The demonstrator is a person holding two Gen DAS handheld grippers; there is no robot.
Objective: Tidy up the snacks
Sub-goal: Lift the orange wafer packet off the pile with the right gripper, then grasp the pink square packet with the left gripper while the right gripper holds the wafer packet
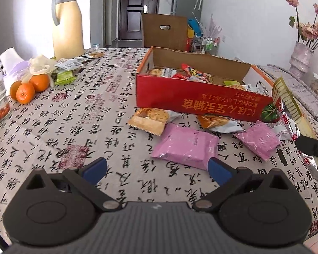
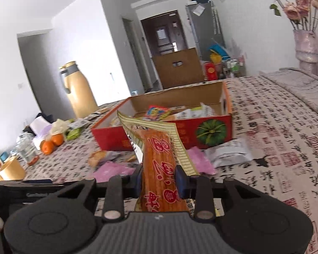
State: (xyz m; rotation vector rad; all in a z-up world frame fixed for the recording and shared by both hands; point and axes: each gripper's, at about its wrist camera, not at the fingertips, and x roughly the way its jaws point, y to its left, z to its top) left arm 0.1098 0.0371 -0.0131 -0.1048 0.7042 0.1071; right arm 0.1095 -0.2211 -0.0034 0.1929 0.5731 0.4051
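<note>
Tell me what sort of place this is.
Most likely a lived-in home, a dining table near the entrance. A calligraphy-print tablecloth covers the table, a dark wooden front door stands behind, a grey refrigerator beside it, and a cream thermos jug sits on the table.

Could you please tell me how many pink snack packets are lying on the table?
2: a larger pink packet ahead of the open left gripper, and a smaller pink packet near the red box. Others may be hidden.
</note>
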